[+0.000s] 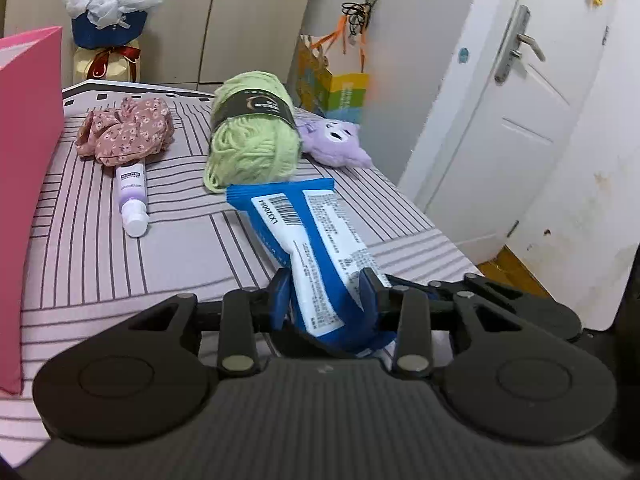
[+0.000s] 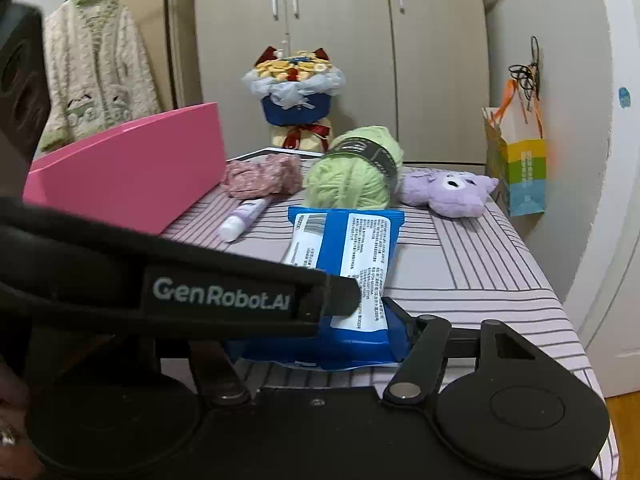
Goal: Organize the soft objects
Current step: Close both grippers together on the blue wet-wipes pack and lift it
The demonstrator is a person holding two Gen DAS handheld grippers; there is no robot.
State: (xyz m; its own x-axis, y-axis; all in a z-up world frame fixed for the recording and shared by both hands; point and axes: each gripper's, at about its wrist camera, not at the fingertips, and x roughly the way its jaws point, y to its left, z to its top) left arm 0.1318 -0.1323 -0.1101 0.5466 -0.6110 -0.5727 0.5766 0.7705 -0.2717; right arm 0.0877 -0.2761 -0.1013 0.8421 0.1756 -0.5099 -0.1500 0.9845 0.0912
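My left gripper (image 1: 325,285) is shut on the near end of a blue and white soft packet (image 1: 308,236), which also shows in the right wrist view (image 2: 348,256). Beyond it on the striped table lie a green yarn ball (image 1: 252,136) (image 2: 354,172), a purple plush toy (image 1: 334,140) (image 2: 452,192), a pink floral scrunchie (image 1: 126,130) (image 2: 262,176) and a small purple tube (image 1: 132,196) (image 2: 244,216). A pink box (image 1: 24,184) (image 2: 132,168) stands at the left. In the right wrist view the left gripper's body (image 2: 180,292) crosses in front and hides my right gripper's fingertips.
The table edge (image 1: 440,236) drops off at the right toward a white door (image 1: 520,120). A flower bouquet (image 2: 296,92) stands behind the table by the wardrobe. A colourful paper bag (image 2: 520,168) hangs at the right.
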